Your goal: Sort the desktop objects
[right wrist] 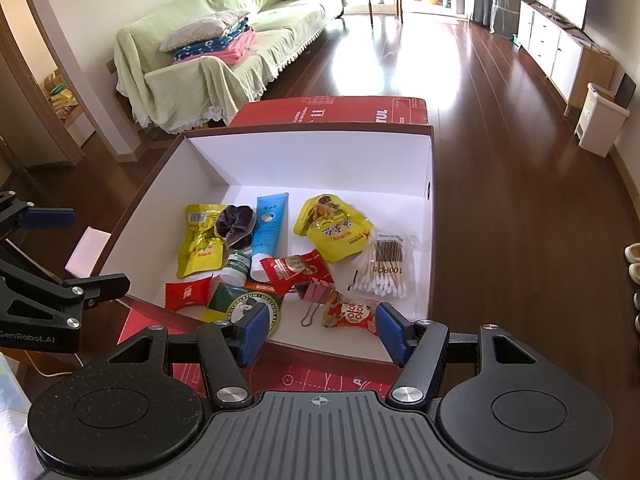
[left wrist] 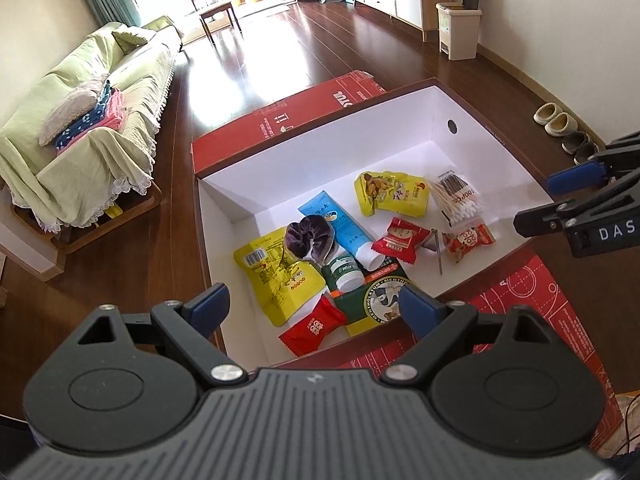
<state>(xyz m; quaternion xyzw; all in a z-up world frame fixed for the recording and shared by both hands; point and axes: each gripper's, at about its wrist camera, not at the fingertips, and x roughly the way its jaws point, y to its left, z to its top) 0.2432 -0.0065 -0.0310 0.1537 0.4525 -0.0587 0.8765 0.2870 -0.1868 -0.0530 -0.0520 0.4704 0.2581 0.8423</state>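
While both tools hang above the near edge of the white box (right wrist: 224, 160), we hold the left gripper (left wrist: 314, 308) and the right gripper (right wrist: 320, 330) with their jaws spread wide and nothing between the blue pads. The box sits on a red mat (right wrist: 320, 376) over the desk, and everything to sort appears to lie inside it, which suggests the collecting is largely done.

From the right wrist view, the cotton swab packet (right wrist: 384, 268) lies at about three o'clock in the pile, a yellow snack pouch (right wrist: 336, 228) at one o'clock, the blue tube (right wrist: 269, 228) and a dark scrunchie (right wrist: 236, 226) toward twelve, and another yellow pouch (right wrist: 200, 244) at ten. Nearest us, at six o'clock, lie a pink binder clip (right wrist: 314, 292) and an orange candy wrapper (right wrist: 352, 314); red sachets (right wrist: 296, 270), a small green jar (right wrist: 236, 266) and a green tin (right wrist: 248, 308) crowd the middle.

Things overlap because they seem dropped rather than arranged. We judge that both grippers are empty and backed off to the rim so as not to disturb the heap.
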